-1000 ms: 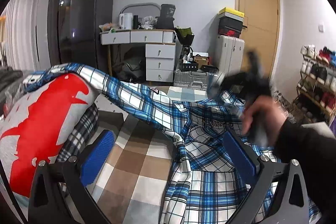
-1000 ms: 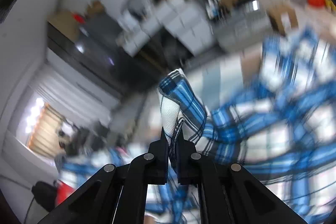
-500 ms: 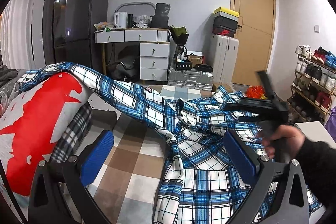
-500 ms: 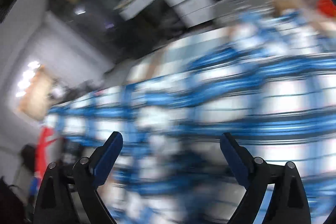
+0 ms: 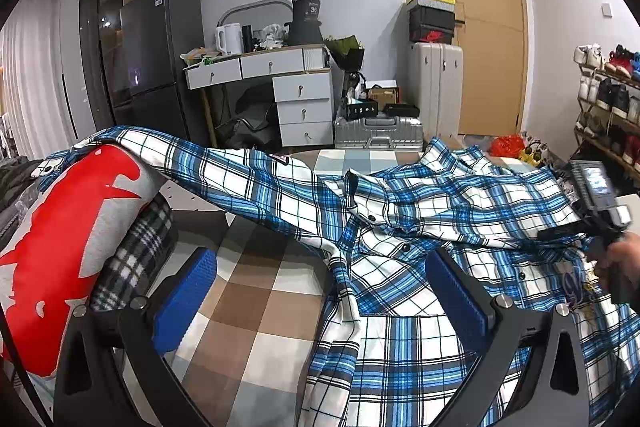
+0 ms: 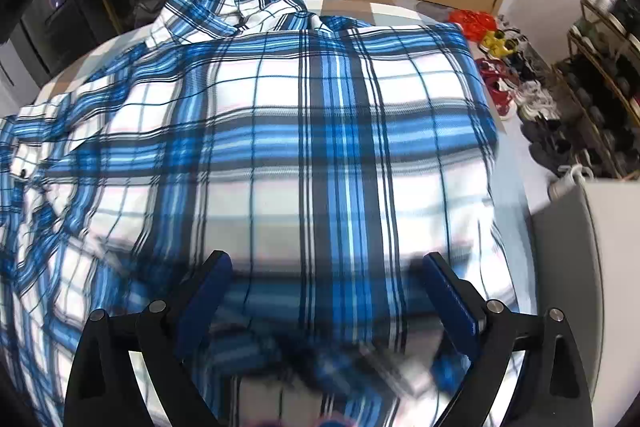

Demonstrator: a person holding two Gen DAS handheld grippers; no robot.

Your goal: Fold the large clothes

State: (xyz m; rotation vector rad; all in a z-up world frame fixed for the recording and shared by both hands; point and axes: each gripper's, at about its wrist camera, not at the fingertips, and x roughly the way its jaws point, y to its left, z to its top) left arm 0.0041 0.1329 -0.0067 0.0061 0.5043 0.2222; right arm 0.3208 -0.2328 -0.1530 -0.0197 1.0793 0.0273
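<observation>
Blue-and-white plaid shirt [image 5: 404, 251] is being shown spread over the checkered bed cover [image 5: 248, 307]; left gripper [image 5: 320, 303] is being held released above it. Right gripper [image 6: 326, 299] is being held released over the shirt's folded panel [image 6: 320, 147].

Spread across a checked tablecloth [image 5: 256, 291] of brown, beige and grey squares: a blue-and-white plaid shirt [image 5: 404, 267], one sleeve stretched left over a grey-and-red garment [image 5: 68, 227] heaped at the edge, above a black-and-white plaid cloth [image 5: 136, 259]. Folded panel [image 6: 320, 131] uppermost on the right.
</observation>
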